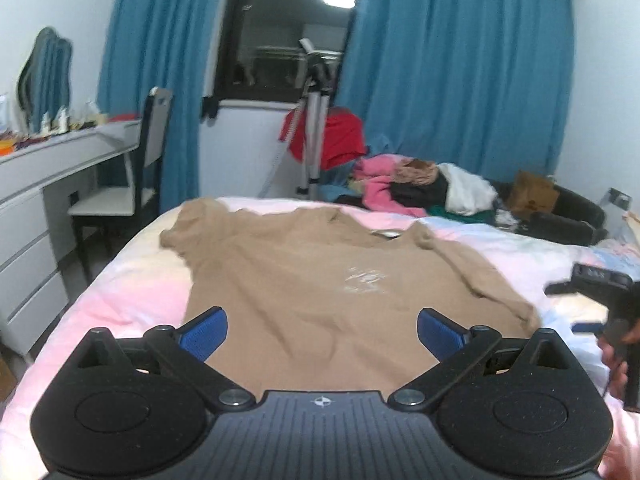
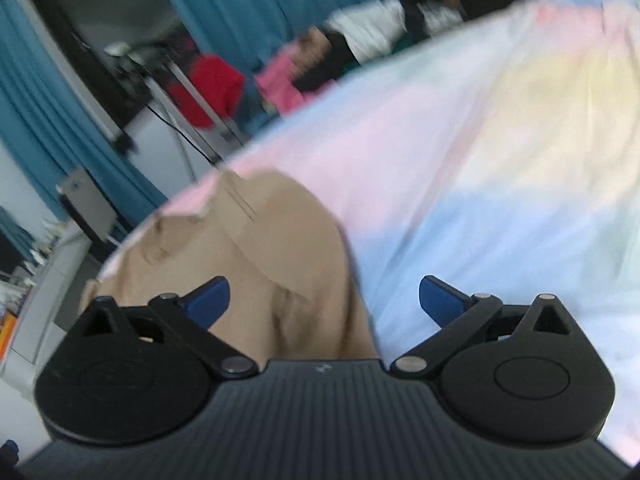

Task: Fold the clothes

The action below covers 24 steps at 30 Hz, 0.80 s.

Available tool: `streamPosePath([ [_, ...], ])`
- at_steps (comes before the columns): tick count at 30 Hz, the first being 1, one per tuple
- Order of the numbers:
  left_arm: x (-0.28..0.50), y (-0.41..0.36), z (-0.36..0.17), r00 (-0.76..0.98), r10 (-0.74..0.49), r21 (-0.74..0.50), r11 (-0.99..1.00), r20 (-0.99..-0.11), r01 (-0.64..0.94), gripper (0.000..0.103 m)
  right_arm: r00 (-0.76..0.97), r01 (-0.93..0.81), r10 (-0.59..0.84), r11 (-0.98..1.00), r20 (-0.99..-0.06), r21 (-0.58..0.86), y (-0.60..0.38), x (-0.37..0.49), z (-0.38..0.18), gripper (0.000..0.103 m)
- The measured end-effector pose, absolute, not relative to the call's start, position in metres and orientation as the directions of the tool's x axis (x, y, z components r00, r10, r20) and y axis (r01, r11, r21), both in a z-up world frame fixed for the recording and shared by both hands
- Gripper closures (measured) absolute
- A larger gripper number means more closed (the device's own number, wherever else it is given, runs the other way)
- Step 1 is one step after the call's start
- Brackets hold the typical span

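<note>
Bed with a pastel pink, blue and yellow quilt (image 1: 132, 280), filling the near and middle ground of both wrist views. Blue curtains (image 1: 460, 72) hang on either side of a dark window (image 1: 288, 32) along the far wall. A tan T-shirt (image 1: 312, 292) lies spread flat on the quilt, front up, with a small pale print on the chest, collar toward the far edge of the bed and hem toward the near edge; one sleeve extends far left, the other right. A white dressing table (image 1: 52, 172) with a mirror stands at the left, a dark-framed chair (image 1: 132, 184) beside it. A heap of mixed clothes (image 1: 416, 188), pink, black and white, lies beyond the far right edge of the bed, near a tripod (image 1: 316, 128) draped with a red garment. Left gripper (image 1: 322, 334): blue-padded fingers spread wide over the near hem, nothing between them. Right gripper (image 2: 324, 304): fingers likewise spread wide and empty, tilted view, poised over the shirt's right edge where tan cloth meets quilt; the frame is motion-blurred.
</note>
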<state>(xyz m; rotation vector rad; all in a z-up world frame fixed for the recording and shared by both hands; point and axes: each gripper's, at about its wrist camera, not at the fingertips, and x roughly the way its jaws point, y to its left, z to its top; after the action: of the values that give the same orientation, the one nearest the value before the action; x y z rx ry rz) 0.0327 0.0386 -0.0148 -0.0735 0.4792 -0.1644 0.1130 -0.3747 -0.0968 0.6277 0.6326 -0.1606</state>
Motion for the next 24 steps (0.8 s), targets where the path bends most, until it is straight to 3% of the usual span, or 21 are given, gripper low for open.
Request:
streamPosePath([
  [2, 0.041, 0.040, -0.023, 0.861, -0.180, -0.121, 0.983, -0.476, 0.139, 0.001, 0.766, 0.336, 0.056, 0.814, -0.640, 0.474, -0.374, 0.120, -0.108, 0.008],
  [5, 0.053, 0.041, -0.034, 0.840, -0.191, -0.139, 0.981, -0.508, 0.139, 0.001, 0.728, 0.360, 0.065, 0.811, -0.683, 0.461, -0.374, 0.129, -0.121, 0.038],
  [7, 0.057, 0.040, -0.037, 0.831, -0.211, -0.149, 0.976, -0.514, 0.155, 0.001, 0.709, 0.341, 0.102, 0.817, -0.698, 0.466, -0.367, 0.132, -0.127, 0.051],
  [8, 0.058, 0.039, -0.038, 0.831, -0.217, -0.151, 0.975, -0.513, 0.161, 0.001, 0.702, 0.324, 0.106, 0.833, -0.705, 0.448, -0.362, 0.135, -0.128, 0.070],
  [9, 0.059, 0.038, -0.039, 0.831, -0.218, -0.151, 0.975, -0.512, 0.163, 0.001, 0.700, 0.323, 0.088, 0.846, -0.709, 0.424, -0.359, 0.136, -0.126, 0.082],
  [10, 0.059, 0.037, -0.039, 0.831, -0.218, -0.151, 0.975, -0.511, 0.163, 0.001, 0.707, 0.328, 0.062, 0.854, -0.705, 0.403, -0.357, 0.135, -0.123, 0.087],
  [14, 0.057, 0.039, -0.040, 0.829, -0.227, -0.180, 0.971, -0.512, 0.155, 0.001, 0.789, 0.346, -0.038, 0.852, -0.613, 0.392, -0.352, 0.124, -0.095, 0.096],
  [20, 0.059, 0.039, -0.041, 0.825, -0.234, -0.209, 0.967, -0.514, 0.143, 0.001, 0.858, 0.419, -0.297, 0.877, -0.418, 0.237, -0.356, 0.105, -0.051, 0.100],
  [22, 0.059, 0.036, -0.041, 0.825, -0.236, -0.209, 0.967, -0.513, 0.147, 0.001, 0.850, 0.459, -0.355, 0.862, -0.388, 0.217, -0.371, 0.106, -0.050, 0.100],
  [24, 0.060, 0.034, -0.043, 0.824, -0.229, -0.196, 0.970, -0.518, 0.146, 0.001, 0.843, 0.455, -0.318, 0.853, -0.435, 0.258, -0.384, 0.108, -0.060, 0.100],
])
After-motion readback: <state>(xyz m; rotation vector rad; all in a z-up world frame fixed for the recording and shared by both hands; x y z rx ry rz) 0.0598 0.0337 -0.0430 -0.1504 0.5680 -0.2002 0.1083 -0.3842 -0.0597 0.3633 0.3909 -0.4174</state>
